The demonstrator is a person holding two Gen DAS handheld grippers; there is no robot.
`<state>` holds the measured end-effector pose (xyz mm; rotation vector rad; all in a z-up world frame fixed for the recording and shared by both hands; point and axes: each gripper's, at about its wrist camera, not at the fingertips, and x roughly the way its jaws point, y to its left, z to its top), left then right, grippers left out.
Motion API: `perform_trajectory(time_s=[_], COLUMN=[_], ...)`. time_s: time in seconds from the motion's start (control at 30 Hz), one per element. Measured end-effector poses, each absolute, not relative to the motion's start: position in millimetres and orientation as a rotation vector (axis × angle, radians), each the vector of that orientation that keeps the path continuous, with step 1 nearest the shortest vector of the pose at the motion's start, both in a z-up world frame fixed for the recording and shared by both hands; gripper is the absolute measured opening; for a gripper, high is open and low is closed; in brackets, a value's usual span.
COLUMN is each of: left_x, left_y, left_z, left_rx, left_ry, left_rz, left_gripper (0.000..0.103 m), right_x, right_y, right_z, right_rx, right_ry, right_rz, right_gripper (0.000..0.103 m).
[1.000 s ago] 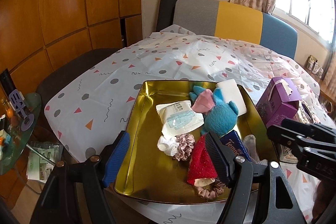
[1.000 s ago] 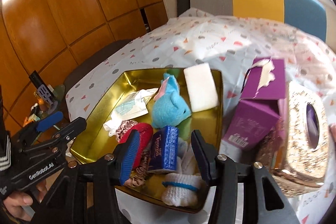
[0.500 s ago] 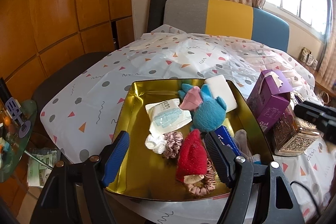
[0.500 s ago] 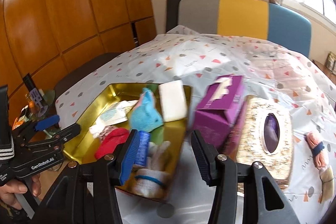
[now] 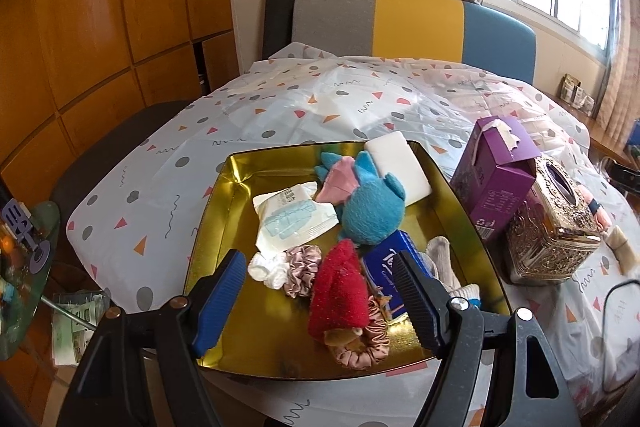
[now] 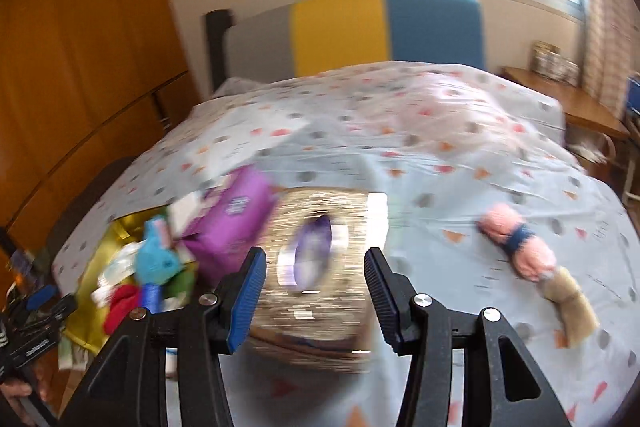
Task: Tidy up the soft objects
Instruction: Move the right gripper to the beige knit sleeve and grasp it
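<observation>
On a table under a white tablecloth (image 5: 304, 107) dotted with triangles, a shallow gold tray (image 5: 224, 227) sits at the left. The left gripper (image 5: 320, 291) hovers low over the tray's near edge with its jaws spread wide and nothing between them. Inside the tray, from left to right, lie a white wipes packet (image 5: 292, 223), a small white scrunchie (image 5: 266, 269) touching a pink scrunchie (image 5: 302, 269), a red sock (image 5: 340, 295), a blue plush toy (image 5: 372, 211), a blue tissue pack (image 5: 390, 267) and a white sponge (image 5: 398, 167) at the far corner. Just right of the tray stands a purple tissue box (image 5: 496, 179), touching an ornate gold tissue box (image 5: 554, 227). The right gripper (image 6: 316, 291), in a motion-blurred view, is held over the gold box, jaws parted and empty. Farther right, apart on the cloth, lie a pink rolled sock (image 6: 516, 241) and a beige sock (image 6: 568, 301).
</observation>
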<state>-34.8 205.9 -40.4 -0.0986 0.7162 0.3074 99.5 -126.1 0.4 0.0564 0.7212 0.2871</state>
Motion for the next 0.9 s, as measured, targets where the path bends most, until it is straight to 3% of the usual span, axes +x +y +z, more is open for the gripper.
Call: perform_trajectory(time_s=[0.37,0.57,0.73,0.9], left_x=[-32.2,-28.0,-25.0,-24.3], left_y=[190.7,182.9,170.6,164.8], left_z=[-35.6,-37.0,-39.9,-43.3], left_rx=[-0.074,-0.07,-0.059,-0.058], left_ry=[0.705,0.71,0.725,0.736], left_rz=[0.252,0.238,0.199,0.178], left_gripper=[0.076,0.076,0.076,0.076], right_x=[135.5,120.7,115.3,117.8], right_y=[-295.8,-393.7,-413.9,-405.3], right_z=[-23.7,-71.3,-92.1,-86.9], right_rx=[0.301,0.712,0.864,0.793], right_ry=[0.714,0.75,0.791,0.796], right_rz=[-0.185,-0.379,-0.389,-0.435], right_gripper=[0.051,0.051,0.054,0.055])
